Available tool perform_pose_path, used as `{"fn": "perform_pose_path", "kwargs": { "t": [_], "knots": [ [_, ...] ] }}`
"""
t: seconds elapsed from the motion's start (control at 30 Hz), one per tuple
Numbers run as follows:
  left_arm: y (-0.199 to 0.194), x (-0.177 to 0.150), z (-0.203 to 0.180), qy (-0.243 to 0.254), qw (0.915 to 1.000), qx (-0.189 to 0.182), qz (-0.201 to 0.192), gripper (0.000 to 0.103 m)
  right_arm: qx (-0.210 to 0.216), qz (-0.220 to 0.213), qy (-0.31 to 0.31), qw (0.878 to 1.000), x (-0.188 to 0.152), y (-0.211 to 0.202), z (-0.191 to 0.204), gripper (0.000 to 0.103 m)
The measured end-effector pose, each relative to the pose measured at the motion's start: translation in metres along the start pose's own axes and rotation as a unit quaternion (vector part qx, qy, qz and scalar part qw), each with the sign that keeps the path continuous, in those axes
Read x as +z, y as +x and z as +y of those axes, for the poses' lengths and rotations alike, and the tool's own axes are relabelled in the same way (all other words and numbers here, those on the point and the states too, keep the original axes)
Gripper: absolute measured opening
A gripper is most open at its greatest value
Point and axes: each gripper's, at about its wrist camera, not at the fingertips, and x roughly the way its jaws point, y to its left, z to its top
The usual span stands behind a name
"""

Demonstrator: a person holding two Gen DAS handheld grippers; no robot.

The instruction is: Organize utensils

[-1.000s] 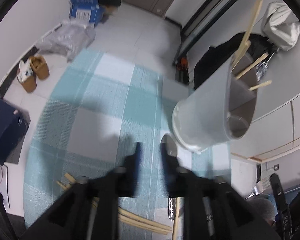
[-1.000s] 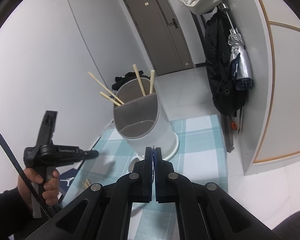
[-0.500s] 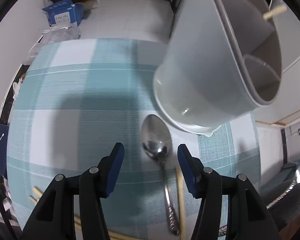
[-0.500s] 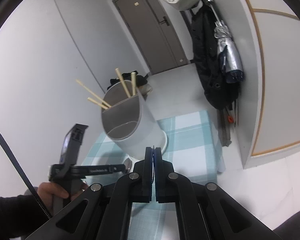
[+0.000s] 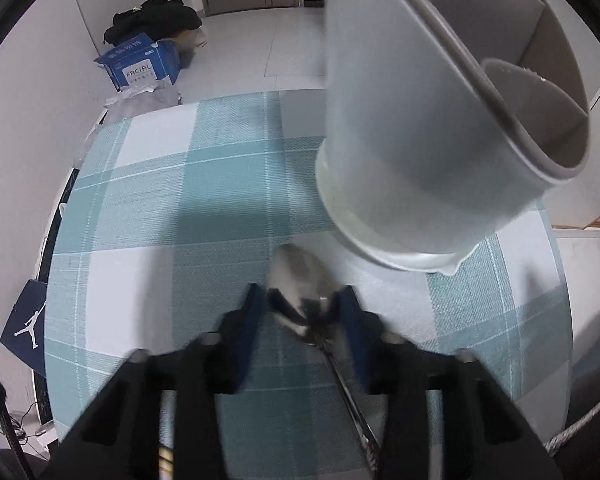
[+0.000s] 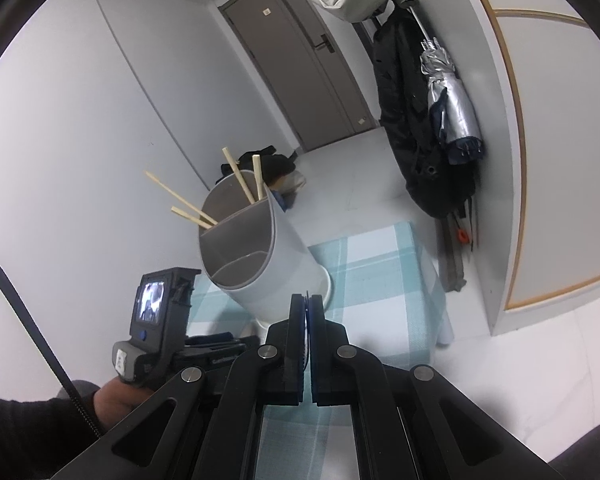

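"FACIAL" legible on blue box (image 5: 142, 65), floor far left. Jumpman logo on navy bag (image 5: 25, 326), near left. Nothing else readable.

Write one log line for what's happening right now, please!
left tool: open around spoon bowl on checked cloth | right tool: shut, empty, raised | holder: chopsticks in rear compartment

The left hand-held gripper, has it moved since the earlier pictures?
Yes. The left hand-held gripper came down toward the spoon beside the holder.
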Motion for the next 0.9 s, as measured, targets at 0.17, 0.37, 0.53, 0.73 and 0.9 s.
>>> {"fn": "perform_pose_path", "kwargs": {
  "t": [0.17,0.37,0.53,0.73,0.9],
  "knots": [
    [-0.001,-0.001,0.023,-0.052,0.9980,-0.036,0.000,0.029,0.000,0.000,-0.001,1.000,0.000,0.000,0.003,0.002],
    [-0.009,-0.006,0.058,-0.134,0.9816,-0.135,-0.011,0.016,-0.004,0.001,-0.006,1.000,-0.002,0.001,0.007,0.002],
    [-0.011,-0.004,0.075,-0.156,0.9742,-0.163,-0.009,0.010,-0.007,0.001,-0.012,1.000,-0.002,0.004,0.014,0.002],
    [-0.012,-0.012,0.092,-0.170,0.9766,-0.131,0.012,0.010,-0.012,0.003,-0.029,1.000,-0.005,0.009,0.027,0.002],
    [-0.012,-0.020,0.089,-0.185,0.9755,-0.116,0.030,0.018,-0.014,0.006,-0.039,0.999,-0.007,0.012,0.034,0.002]
  ]
}}
